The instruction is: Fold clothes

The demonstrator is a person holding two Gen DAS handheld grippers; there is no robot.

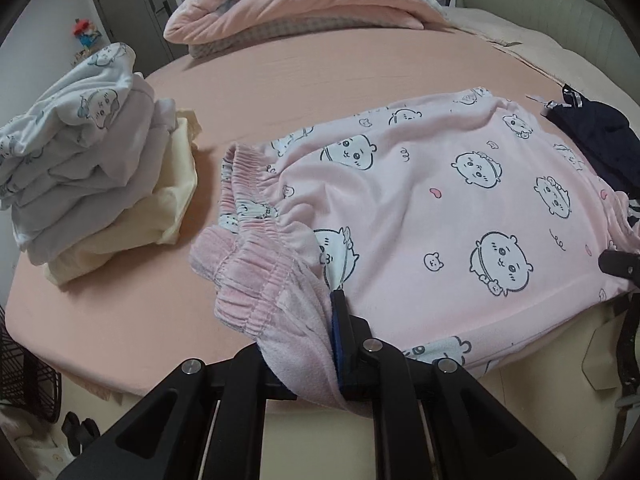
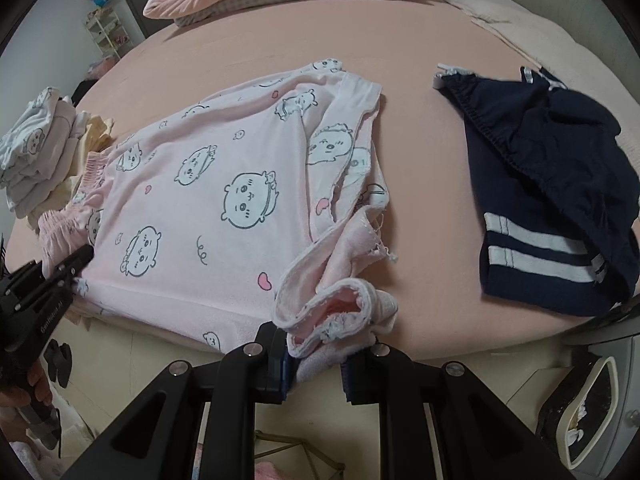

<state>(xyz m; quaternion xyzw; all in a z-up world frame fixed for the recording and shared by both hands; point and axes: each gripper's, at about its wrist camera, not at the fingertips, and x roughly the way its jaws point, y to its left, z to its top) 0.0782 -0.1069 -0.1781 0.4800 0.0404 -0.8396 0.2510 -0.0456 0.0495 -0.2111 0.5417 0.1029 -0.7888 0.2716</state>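
Observation:
Pink pyjama pants (image 1: 420, 208) with a cartoon print lie flat across the pink bed sheet (image 1: 320, 76). My left gripper (image 1: 298, 356) is shut on the fabric just below the gathered waistband (image 1: 248, 216), at the bed's near edge. In the right wrist view the pants (image 2: 200, 200) stretch to the left, and my right gripper (image 2: 316, 368) is shut on the bunched, frayed leg hem (image 2: 336, 304). Each gripper shows in the other's view: the left gripper (image 2: 80, 260) at the waistband end, the right gripper (image 1: 616, 264) at the hem end.
A stack of folded clothes (image 1: 80, 160) sits on the bed to the left. Navy shorts with white stripes (image 2: 560, 184) lie crumpled to the right. A folded pink quilt (image 1: 312, 4) lies at the back. A hand (image 2: 36, 384) holds the left gripper.

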